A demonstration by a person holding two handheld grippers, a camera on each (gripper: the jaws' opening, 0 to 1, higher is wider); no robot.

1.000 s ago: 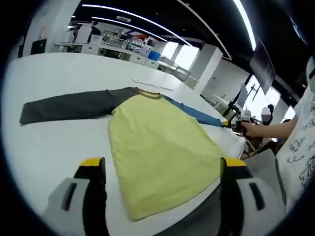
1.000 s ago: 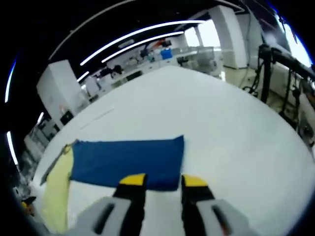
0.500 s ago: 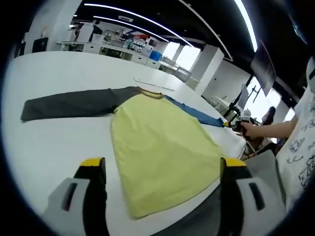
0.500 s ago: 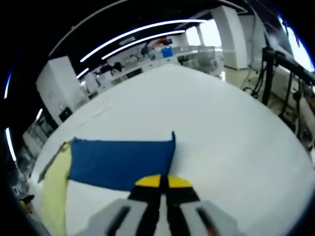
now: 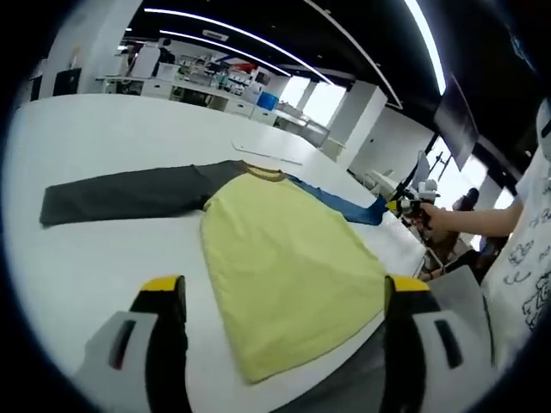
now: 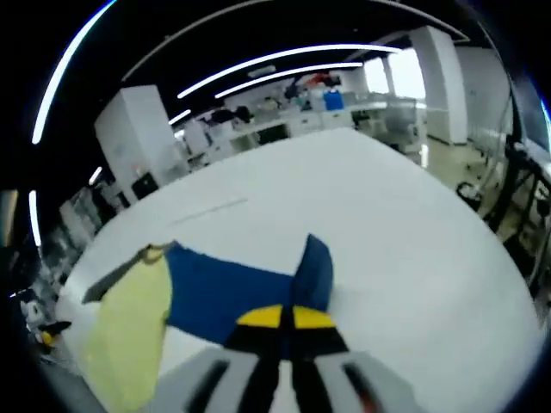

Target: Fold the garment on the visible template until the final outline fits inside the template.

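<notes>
A garment lies flat on the white table (image 5: pixel 103 129): yellow body (image 5: pixel 288 267), dark grey sleeve (image 5: pixel 129 194) stretched to the left, blue sleeve (image 5: pixel 344 205) to the right. My left gripper (image 5: pixel 286 288) hovers open and wide over the yellow hem, holding nothing. My right gripper (image 6: pixel 281 317) is shut on the blue sleeve (image 6: pixel 228 288), whose cuff end (image 6: pixel 314 262) stands raised and bent off the table. From the left gripper view the right gripper (image 5: pixel 401 206) shows at the sleeve's far end, held by a hand. The yellow body (image 6: pixel 129 331) lies left of the blue sleeve.
A thin pale strip (image 5: pixel 267 153) lies on the table beyond the collar. A person in a white printed shirt (image 5: pixel 525 249) stands at the table's right edge. Desks and shelves (image 5: pixel 207 73) line the far room. White table (image 6: pixel 405 232) stretches wide past the sleeve.
My right gripper went from open to shut on the blue sleeve's cuff and has lifted it, bending the end inward. The left gripper stays open above the hem.
</notes>
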